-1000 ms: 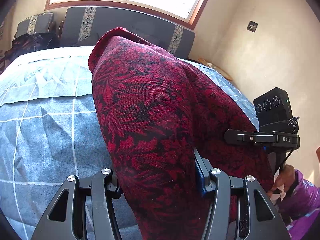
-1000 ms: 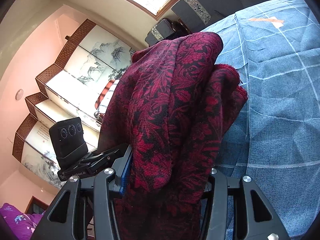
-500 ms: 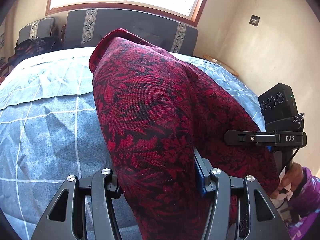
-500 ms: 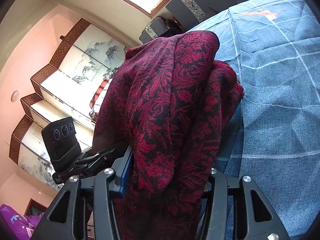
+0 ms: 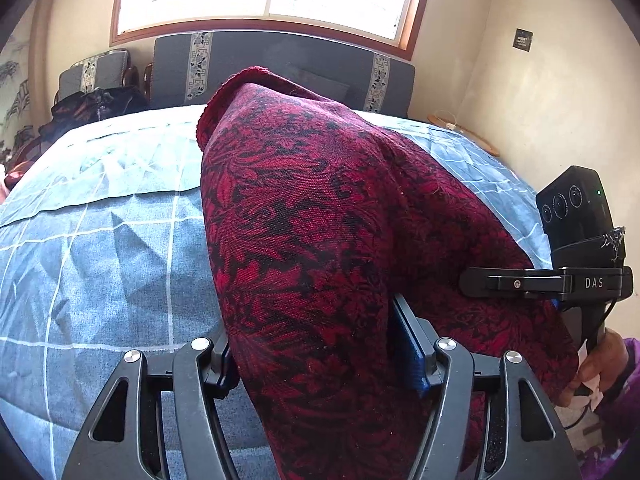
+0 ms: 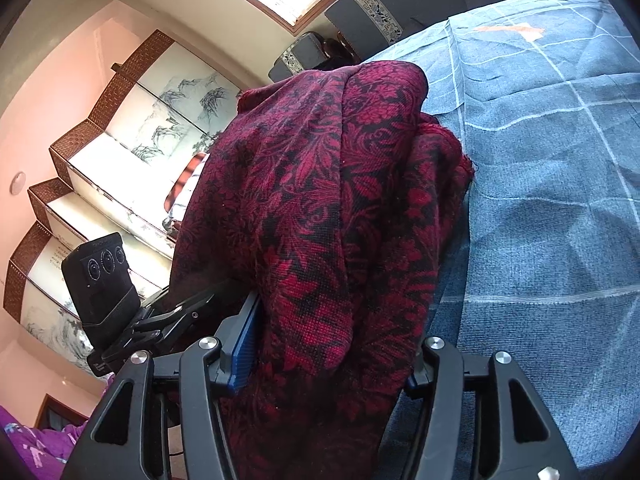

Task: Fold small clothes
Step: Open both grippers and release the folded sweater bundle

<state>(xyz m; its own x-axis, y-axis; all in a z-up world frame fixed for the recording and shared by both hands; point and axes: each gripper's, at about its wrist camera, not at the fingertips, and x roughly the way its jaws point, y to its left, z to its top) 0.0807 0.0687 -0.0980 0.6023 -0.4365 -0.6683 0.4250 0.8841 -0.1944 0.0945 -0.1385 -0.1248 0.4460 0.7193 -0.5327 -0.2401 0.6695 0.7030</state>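
A dark red garment with a black floral pattern point(image 5: 320, 240) is held up above the blue checked bedspread point(image 5: 100, 260). My left gripper point(image 5: 316, 360) is shut on one part of it, and the cloth drapes over and hides the fingertips. My right gripper point(image 6: 328, 360) is shut on another bunched part of the same garment point(image 6: 328, 200). The right gripper also shows at the right of the left wrist view point(image 5: 560, 280), close beside the cloth. The left gripper shows at the left of the right wrist view point(image 6: 120, 300).
The bed point(image 6: 540, 200) is covered by the blue checked spread. A dark headboard point(image 5: 280, 64) and a window are behind it. A pile of dark cloth point(image 5: 96, 104) sits at the bed's far left. A folding screen point(image 6: 120, 140) stands beside the bed.
Both grippers have tilted and lifted slightly with the garment; more of the headboard and window shows in the left wrist view. The grips have not changed.
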